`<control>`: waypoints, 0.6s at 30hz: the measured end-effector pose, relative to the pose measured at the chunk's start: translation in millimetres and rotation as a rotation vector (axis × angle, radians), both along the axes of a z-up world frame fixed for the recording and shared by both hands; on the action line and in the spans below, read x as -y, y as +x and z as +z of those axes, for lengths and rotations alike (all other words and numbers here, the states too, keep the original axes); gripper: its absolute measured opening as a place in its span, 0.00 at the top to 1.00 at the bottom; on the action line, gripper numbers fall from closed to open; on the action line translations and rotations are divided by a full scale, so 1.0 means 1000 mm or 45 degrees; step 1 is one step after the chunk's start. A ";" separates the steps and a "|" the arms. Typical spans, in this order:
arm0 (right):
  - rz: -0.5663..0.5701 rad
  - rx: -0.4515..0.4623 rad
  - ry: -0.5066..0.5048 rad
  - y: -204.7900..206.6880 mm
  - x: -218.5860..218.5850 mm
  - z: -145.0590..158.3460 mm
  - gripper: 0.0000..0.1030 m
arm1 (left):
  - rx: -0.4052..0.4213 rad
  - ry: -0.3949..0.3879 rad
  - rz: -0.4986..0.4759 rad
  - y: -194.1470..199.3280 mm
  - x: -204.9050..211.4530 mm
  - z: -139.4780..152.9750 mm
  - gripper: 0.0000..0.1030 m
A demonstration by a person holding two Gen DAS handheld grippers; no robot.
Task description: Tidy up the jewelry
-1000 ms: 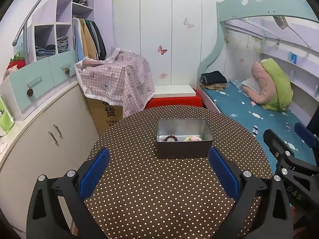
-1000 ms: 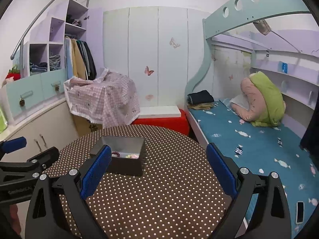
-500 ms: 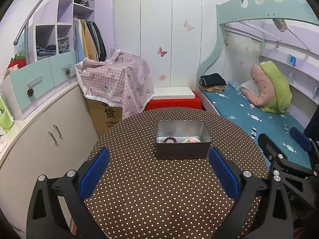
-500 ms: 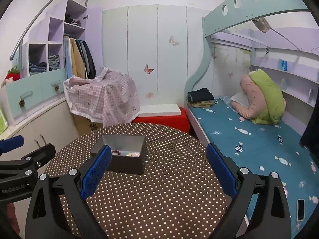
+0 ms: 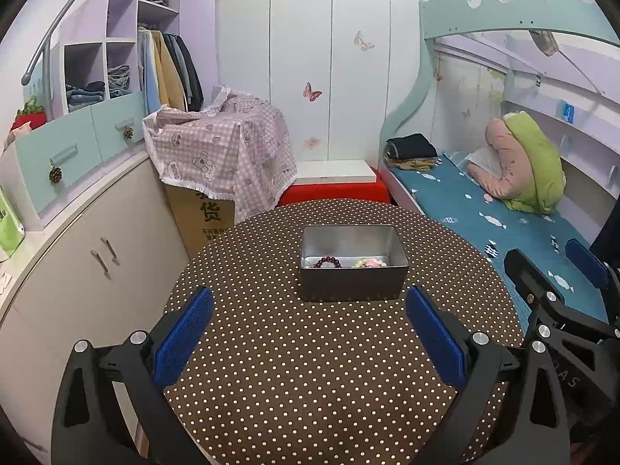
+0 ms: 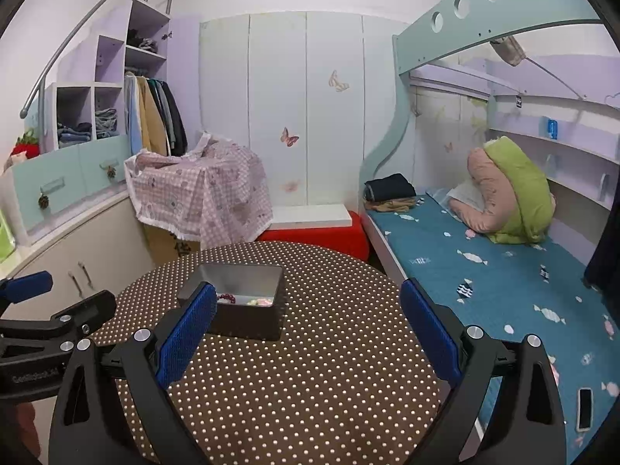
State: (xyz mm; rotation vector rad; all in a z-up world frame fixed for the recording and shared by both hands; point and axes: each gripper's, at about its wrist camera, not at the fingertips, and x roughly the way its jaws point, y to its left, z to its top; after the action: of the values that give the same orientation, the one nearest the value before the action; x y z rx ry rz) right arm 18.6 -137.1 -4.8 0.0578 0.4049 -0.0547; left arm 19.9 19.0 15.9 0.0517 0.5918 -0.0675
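Left wrist view: a round polka-dot table (image 5: 310, 368) carries a metal tin (image 5: 352, 271) near its far edge, beside a bunk bed (image 5: 484, 213). Left gripper (image 5: 310, 333) and right gripper (image 6: 306, 329) hover spread wide, empty.

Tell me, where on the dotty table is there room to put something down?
The dotted table is bare all around the metal tin: a wide patch in front between the tin and the open left gripper, and strips to its left, right and behind. Only the tin's floor is crowded, with the dark bead bracelet and pale jewelry.
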 end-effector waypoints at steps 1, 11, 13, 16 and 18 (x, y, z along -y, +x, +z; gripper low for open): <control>-0.001 0.000 0.000 0.000 0.000 0.000 0.10 | -0.002 -0.001 -0.002 0.000 0.000 0.000 0.07; -0.009 -0.010 0.003 0.000 0.001 0.000 0.10 | -0.020 -0.005 -0.010 0.003 0.000 -0.003 0.07; -0.010 -0.009 0.007 0.001 0.002 0.000 0.10 | -0.027 -0.002 -0.002 0.004 0.000 -0.005 0.07; -0.012 -0.013 0.011 0.001 0.002 -0.001 0.10 | -0.031 -0.002 -0.009 0.004 0.002 -0.005 0.07; -0.014 -0.015 0.012 0.001 0.001 -0.001 0.10 | -0.038 -0.010 -0.014 0.004 0.002 -0.005 0.07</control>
State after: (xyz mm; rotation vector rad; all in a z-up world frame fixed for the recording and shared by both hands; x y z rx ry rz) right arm 19.9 -138.5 -6.3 0.0691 0.4168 -0.0636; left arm 24.2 17.4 10.8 0.0461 0.6209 -0.0814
